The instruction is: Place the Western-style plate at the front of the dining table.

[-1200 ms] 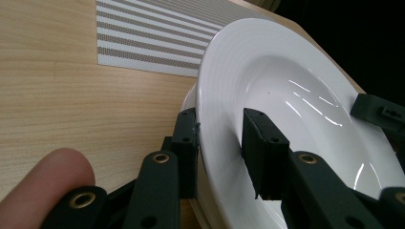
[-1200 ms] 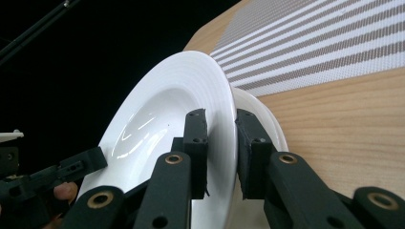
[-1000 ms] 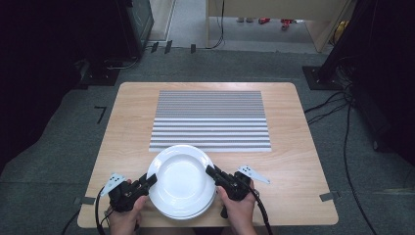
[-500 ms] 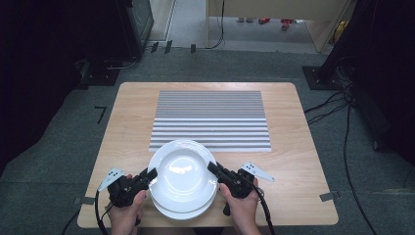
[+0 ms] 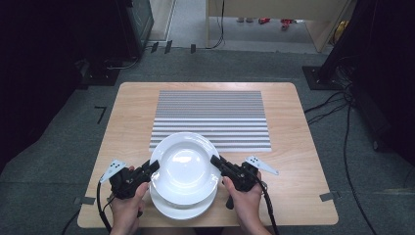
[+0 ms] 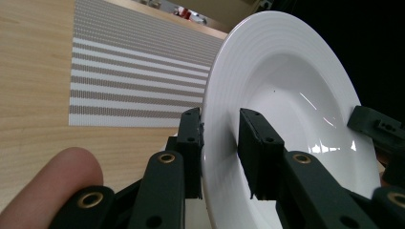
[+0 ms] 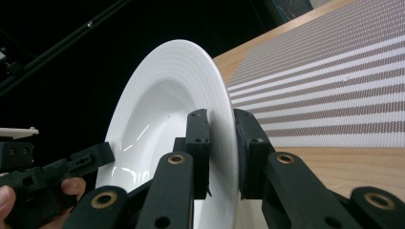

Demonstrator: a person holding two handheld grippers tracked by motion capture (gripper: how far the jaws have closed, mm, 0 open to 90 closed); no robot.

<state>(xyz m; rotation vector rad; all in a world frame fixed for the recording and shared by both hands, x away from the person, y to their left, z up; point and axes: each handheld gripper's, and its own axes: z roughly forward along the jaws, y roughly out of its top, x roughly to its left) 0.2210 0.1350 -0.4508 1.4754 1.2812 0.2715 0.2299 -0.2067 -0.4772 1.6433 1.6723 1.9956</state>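
Resting on a wooden table [image 5: 303, 147]: one striped placemat [image 5: 210, 117], grey and white bands, laid flat across the far middle of the tabletop; one lower white plate [image 5: 183, 209], lying at the near edge, mostly covered from above, its near rim showing.

Item in hand: upper white plate [image 5: 183, 166], deep-welled with a ribbed rim, held above the lower plate and overlapping the near edge of the placemat in the high view; well facing up; glossy highlights in the bowl.

Left gripper [image 5: 152, 166]: clamped on the left rim of the upper white plate; in the left gripper view one black jaw sits under the rim and the other on top of it, both pressing on the china [image 6: 286, 95]; grey three-cornered plate on its body; cable trailing toward the near table edge; a fingertip [image 6: 57, 171] at lower left of that view.

Right gripper [image 5: 215, 160]: clamped on the right rim of the same plate; in the right gripper view the jaws close on the rim from either face [image 7: 167, 114]; the left gripper appears beyond, across the bowl, on the opposite rim.

Hands: left hand [image 5: 128, 203] and right hand [image 5: 247, 200], entering from the near side, each wrapped around its gripper.
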